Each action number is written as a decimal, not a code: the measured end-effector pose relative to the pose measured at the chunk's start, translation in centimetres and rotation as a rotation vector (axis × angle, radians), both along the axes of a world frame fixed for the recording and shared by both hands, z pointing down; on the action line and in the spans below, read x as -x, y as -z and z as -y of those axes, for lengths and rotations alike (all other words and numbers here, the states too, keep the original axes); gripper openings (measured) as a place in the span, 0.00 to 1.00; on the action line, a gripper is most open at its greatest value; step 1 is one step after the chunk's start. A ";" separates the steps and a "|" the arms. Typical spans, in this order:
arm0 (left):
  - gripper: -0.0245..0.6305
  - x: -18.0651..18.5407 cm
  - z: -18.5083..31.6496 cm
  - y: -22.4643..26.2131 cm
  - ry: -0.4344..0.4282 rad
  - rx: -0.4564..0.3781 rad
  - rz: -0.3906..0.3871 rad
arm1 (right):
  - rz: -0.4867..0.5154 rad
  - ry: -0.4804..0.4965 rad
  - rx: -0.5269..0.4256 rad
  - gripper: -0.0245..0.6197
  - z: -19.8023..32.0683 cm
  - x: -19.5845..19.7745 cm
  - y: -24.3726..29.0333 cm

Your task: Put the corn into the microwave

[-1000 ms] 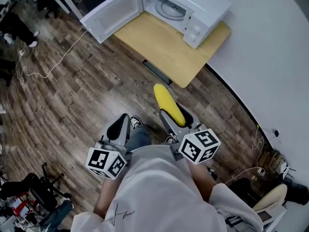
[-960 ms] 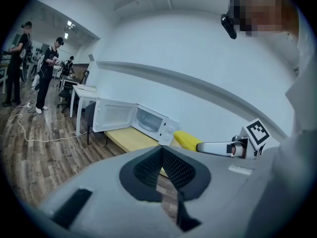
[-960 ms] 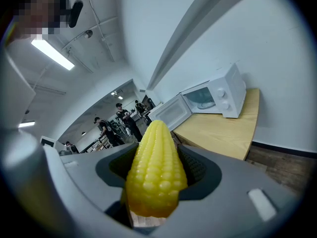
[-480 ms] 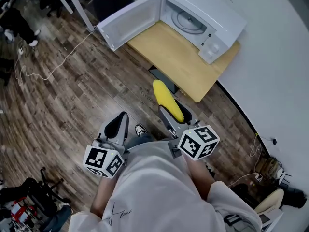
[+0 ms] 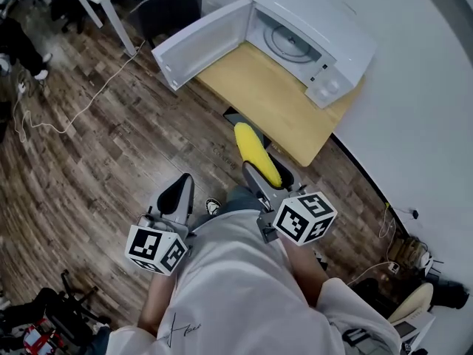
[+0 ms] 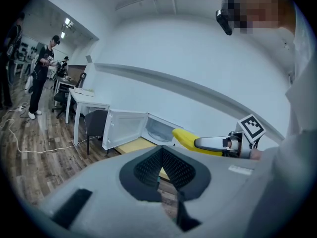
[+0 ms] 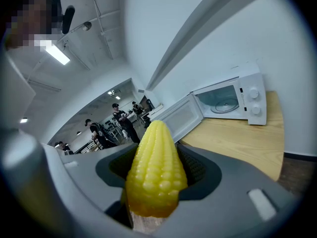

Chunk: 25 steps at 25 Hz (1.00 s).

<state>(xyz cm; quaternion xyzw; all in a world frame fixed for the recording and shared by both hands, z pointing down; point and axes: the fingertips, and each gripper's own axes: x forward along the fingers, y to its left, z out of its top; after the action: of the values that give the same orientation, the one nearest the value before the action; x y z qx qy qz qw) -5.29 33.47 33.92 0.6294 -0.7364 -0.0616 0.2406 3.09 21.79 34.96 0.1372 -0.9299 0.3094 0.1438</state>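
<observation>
Holding the corn [image 5: 251, 148] in the right gripper [image 5: 269, 174], jaws spread wide around the thick butt end and pressing on both flanks, with no slack visible in the right gripper view. Carried in the air above the wood floor [image 5: 111, 146], just short of the table [image 5: 259, 87] edge and not yet over it. Pointing tapered tip forward, long axis in line with the jaws and aimed toward the table. At the table's far end, the microwave [image 5: 336, 28], already open, door [image 5: 199, 39] swung out to the left, glass turntable [image 5: 287, 41] showing and nothing on it. Ahead of the tip and somewhat to its right, so probably calling for a slight swing rightward, a reach across the bare tabletop, then a tip-first entry clear of the door. Nearer by far on the right side; alongside at the left, the left gripper [image 5: 182, 185], jaws brought together on nothing, well apart from the corn. Worth minding: only 1 end gripped, most of the cob overhanging in front, so likely to tilt if knocked against the cavity frame.
</observation>
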 end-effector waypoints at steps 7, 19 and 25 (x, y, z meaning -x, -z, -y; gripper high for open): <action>0.02 1.3 2.3 -0.8 -0.031 -0.001 -0.020 | -0.010 -0.048 0.011 0.44 2.5 0.8 -0.9; 0.02 8.5 11.6 0.2 -0.095 -0.010 0.004 | 0.021 -0.131 0.023 0.44 12.0 6.8 -0.9; 0.02 11.1 18.0 1.1 -0.156 -0.012 0.019 | 0.030 -0.179 0.047 0.44 17.0 8.9 -1.3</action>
<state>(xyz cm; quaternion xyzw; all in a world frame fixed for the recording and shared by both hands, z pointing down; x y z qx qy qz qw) -16.36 15.46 32.84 0.6869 -0.6869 -0.0409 0.2339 -5.84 4.80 36.25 0.2116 -0.9085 0.3447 0.1050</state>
